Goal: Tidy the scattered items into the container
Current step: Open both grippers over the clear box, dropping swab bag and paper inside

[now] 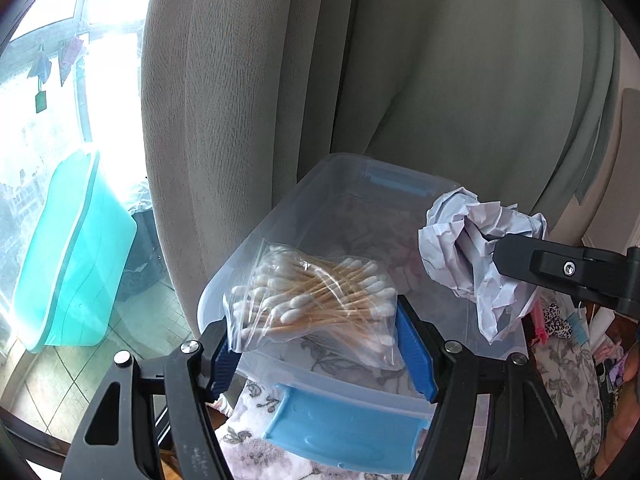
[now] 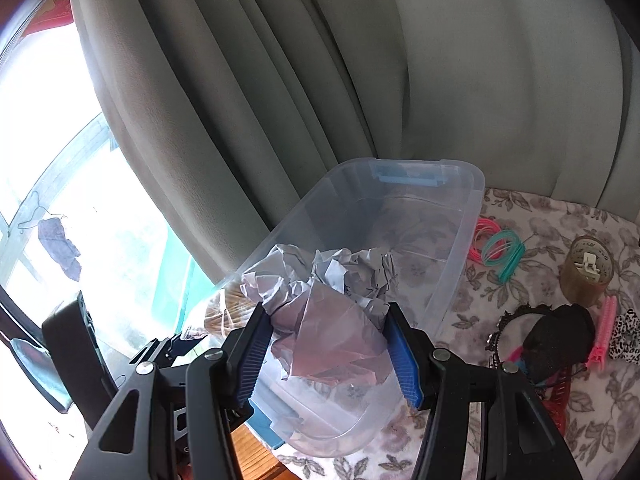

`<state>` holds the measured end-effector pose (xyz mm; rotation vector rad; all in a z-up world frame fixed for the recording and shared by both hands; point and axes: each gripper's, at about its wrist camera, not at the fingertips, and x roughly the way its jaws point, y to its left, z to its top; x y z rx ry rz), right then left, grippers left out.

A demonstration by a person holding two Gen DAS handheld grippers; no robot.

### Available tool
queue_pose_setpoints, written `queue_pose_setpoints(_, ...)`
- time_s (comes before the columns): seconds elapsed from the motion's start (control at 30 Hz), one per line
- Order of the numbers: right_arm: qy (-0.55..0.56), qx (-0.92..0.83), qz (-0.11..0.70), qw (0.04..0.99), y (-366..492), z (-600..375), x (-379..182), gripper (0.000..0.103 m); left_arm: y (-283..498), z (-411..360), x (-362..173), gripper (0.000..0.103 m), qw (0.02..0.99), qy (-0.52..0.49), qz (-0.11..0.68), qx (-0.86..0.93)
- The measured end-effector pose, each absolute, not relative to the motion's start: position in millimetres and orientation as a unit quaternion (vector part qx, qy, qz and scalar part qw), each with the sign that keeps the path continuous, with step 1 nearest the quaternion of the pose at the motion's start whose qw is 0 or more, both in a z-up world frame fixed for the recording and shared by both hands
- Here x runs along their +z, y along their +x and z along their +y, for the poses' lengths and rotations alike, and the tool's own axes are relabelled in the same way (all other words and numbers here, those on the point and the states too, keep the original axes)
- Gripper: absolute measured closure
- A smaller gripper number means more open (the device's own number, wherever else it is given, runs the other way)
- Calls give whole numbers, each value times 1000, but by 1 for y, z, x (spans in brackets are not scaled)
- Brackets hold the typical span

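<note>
My left gripper (image 1: 316, 332) is closed partway on a clear bag (image 1: 308, 300) of cotton swabs, its blue pads pressing the bag's two ends, so the swabs' long axis runs across from pad to pad. My right gripper (image 2: 328, 344) is likewise partway closed, pinching a wad (image 2: 328, 292) of crumpled paper between its pads; most of the wad bulges out ahead of the fingertips.

Just ahead of and below both loads sits the bin (image 2: 460, 240), a clear tub with blue latches, standing open on the flowered cloth (image 2: 560, 380). From the left wrist view the bag hangs over the bin's near end, above the rim. The paper hangs over the near part of the bin as well, to the right of the bag. The bin's long axis runs away from me toward the curtain (image 2: 280, 80), so both loads look set to drop straight in.

I judge neither hand clearly nearer; both seem placed to let go.

Out to my right on the cloth, well apart from the bin, lie hair rings (image 2: 496, 248), a tape roll (image 2: 588, 268) and a pink clip (image 2: 604, 328).
</note>
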<state>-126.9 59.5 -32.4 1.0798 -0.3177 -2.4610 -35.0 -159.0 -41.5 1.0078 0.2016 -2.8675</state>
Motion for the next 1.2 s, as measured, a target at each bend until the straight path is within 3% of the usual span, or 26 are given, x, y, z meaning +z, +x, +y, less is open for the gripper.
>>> queue_pose_setpoints(0.8, 412, -878, -111, 218, -143, 54, -54, 35, 22, -191, -37, 31, 47, 356, 21, -933)
queue_pose_setpoints(1.2, 413, -880, -110, 207, -139, 59, -53, 35, -68, -112, -34, 31, 44, 358, 23, -932)
